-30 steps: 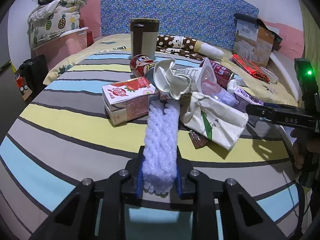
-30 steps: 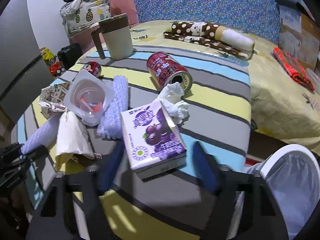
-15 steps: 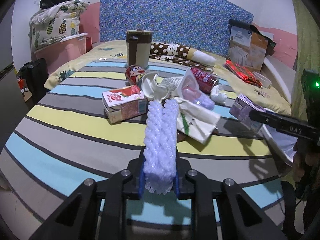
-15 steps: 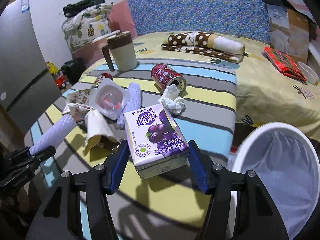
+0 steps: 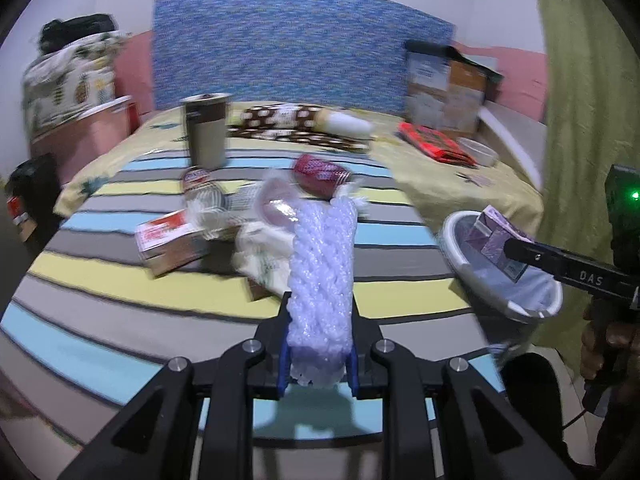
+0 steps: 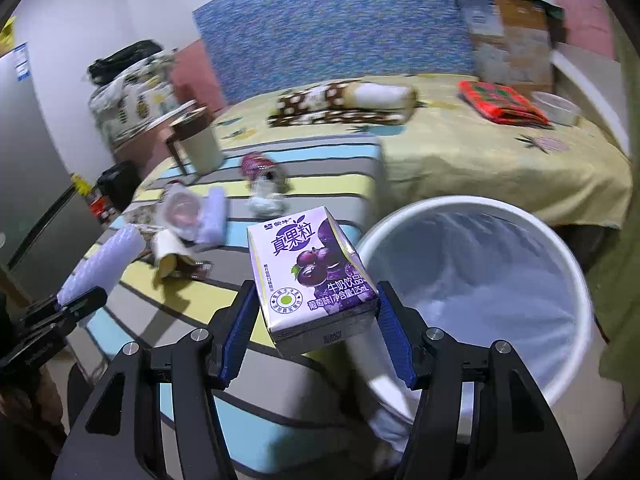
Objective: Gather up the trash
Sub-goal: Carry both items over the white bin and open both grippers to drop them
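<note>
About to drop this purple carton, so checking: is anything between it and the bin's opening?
Nothing visible blocks it. The purple carton, clamped in the right gripper, hangs at the near rim of the white bin. The bin's mouth is open, with only its liner showing inside.

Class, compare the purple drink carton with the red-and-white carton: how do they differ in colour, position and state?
The purple drink carton is clamped in the right gripper, lifted beside the white bin; the red-and-white carton lies untouched on the striped bed. The purple drink carton shows grapes; the red-and-white carton's print is too blurred to read. Both are small boxy cartons.
</note>
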Motion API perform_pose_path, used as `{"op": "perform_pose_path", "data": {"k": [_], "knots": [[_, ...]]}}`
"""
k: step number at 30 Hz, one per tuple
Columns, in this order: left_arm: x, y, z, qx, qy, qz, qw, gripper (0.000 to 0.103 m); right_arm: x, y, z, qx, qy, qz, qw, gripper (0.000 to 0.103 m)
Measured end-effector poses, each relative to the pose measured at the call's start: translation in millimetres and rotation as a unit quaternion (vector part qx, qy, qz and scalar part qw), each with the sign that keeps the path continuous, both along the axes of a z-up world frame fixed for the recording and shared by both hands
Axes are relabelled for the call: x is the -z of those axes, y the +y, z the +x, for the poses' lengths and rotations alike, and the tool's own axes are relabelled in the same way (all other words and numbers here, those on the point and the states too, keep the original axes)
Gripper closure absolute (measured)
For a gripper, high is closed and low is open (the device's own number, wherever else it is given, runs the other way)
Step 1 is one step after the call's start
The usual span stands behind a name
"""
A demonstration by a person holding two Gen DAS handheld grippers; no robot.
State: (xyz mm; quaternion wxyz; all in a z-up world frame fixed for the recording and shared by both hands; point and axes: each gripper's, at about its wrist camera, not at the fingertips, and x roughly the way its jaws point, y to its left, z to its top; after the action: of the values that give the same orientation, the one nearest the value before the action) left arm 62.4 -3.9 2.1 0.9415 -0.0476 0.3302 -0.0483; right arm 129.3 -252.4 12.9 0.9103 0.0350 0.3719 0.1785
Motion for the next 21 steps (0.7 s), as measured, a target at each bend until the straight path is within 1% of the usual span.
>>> {"op": "perform_pose_path", "data": {"k": [4,11,15,21], "knots": [[-1.4,-31.6,14.2,0.044,0.001,-0.001,0.999,0.081,4.7,-23.6,-3.7,0.045,0.006,-0.015,0.999,0.042],[3.4,-87.8,38.3,0.122,0.015,-0.012,0.9924,0.081,16.0,-50.6,-5.4,0.096,0.023,-0.046,0.994,0.042],[5.6,-119.1,50.0,0.16,0.022,-0.011,0.9868,0.081,21.7,-65.3,-6.8,0.114,0.032,-0.055,0.991,0.042],[11.4,-152.8,67.8,0.197,0.034,-0.009,0.9798,0.081,26.7,-81.2,-7.0,0.127,0.043,-0.06,0.989,0.042]]}}
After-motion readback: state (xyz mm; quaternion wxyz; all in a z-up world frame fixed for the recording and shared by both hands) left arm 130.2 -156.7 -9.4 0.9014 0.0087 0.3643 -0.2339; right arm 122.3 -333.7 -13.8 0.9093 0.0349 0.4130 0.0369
